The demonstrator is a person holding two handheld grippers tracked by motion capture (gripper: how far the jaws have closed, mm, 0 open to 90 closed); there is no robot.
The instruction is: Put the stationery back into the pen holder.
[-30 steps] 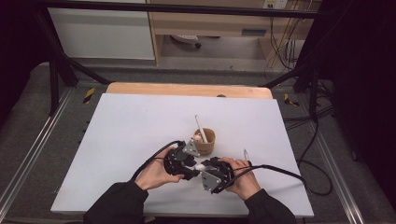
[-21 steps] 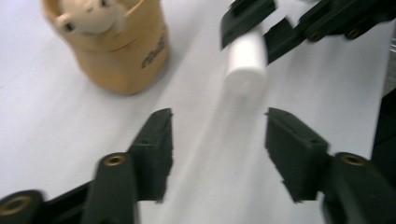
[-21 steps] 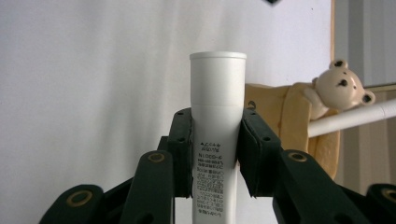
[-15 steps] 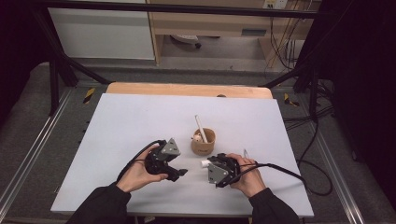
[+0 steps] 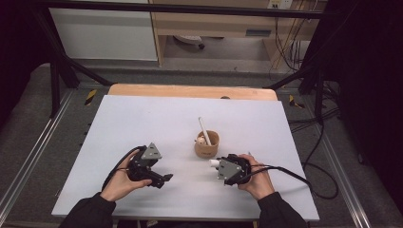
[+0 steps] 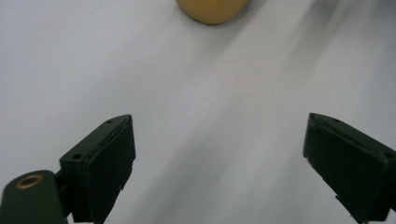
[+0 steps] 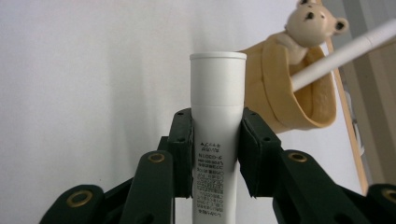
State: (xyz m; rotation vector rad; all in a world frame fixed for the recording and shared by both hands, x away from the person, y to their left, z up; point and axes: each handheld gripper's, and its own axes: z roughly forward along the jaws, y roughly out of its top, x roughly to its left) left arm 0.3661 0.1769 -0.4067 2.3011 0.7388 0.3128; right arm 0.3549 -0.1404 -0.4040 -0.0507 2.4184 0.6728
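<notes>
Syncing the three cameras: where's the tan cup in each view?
High view: tan cup stands at table centre, just beyond the right gripper.
Left gripper view: only its bottom part shows, at the top edge, past the open jaws.
Right gripper view: upper right, behind the white tube clamped in the jaws.
Shared landmark: the white stick leaning out of the cup, also in the right gripper view.

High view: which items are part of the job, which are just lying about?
In the job:
- white tube, clamped in the right tongs
- tan cup with a bear figure and a white stick in it
- left tongs, open, holding nothing

Lying about:
- cables right of the table
- shelf behind it
</notes>
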